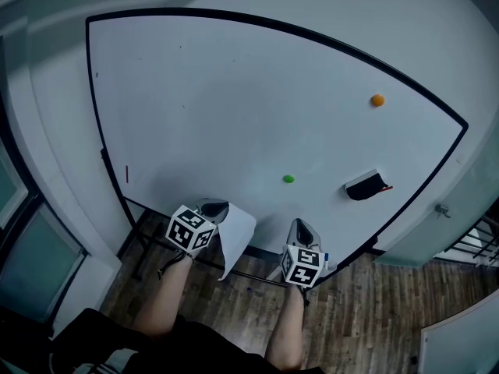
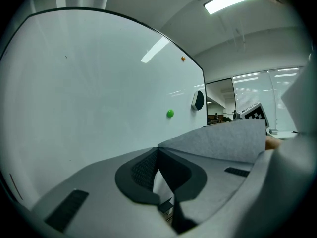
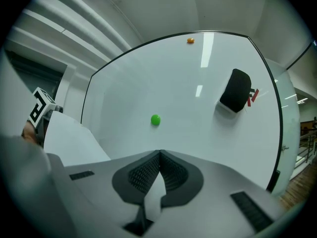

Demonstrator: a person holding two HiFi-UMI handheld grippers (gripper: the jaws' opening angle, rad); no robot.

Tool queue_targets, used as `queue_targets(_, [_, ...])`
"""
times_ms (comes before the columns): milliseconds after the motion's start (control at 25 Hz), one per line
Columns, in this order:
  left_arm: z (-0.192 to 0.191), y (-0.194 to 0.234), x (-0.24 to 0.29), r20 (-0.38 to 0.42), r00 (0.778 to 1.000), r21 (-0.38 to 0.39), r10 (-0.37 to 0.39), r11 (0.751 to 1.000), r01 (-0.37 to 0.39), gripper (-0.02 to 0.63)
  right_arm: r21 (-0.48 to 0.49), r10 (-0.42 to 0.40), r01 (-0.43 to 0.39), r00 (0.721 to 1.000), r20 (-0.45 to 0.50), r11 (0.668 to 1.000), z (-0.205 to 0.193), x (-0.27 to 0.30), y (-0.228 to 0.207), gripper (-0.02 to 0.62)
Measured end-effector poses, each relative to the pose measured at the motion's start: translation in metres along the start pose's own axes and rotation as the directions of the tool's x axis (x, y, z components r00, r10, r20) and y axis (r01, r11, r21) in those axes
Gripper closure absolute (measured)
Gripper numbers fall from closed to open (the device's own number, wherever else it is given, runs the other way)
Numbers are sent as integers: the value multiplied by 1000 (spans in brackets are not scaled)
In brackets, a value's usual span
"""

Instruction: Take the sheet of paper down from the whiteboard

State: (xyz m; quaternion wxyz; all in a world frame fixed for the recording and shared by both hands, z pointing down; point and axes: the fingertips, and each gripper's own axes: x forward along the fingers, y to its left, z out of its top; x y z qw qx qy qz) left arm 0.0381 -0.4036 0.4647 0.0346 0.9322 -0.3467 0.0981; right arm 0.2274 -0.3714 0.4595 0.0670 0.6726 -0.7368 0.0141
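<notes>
Whiteboard (image 1: pixel 234 100) upright, black-framed, mostly bare. Sheet of paper (image 1: pixel 236 236) is off the board face, hanging in front of the lower edge, curled, bottom corner pointing at the wood floor (image 1: pixel 374 302).

Left tongs (image 1: pixel 214 207): closed on 1 edge of the sheet. In the left gripper view the pads meet at the tips (image 2: pixel 158 148) and the sheet (image 2: pixel 223 143) bends away to the right from the pinch.

Right tongs (image 1: pixel 300 226): closed, pads together (image 3: pixel 159 151), nothing between them. They sit just right of the sheet, apart from it. The sheet (image 3: pixel 69 143) shows at the left of the right gripper view.

On the board: 1 green magnet (image 1: pixel 288 179) above the right tongs, 1 orange magnet (image 1: pixel 377 100) higher right, 1 black eraser (image 1: pixel 365 185) right of the green magnet.
</notes>
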Motion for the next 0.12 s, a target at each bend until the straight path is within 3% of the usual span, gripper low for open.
queue_targets(120, [-4, -4, 2, -22, 1000, 13, -19, 1000, 19, 586, 2, -1, 1, 1000, -3, 1000, -3, 2, 2, 572])
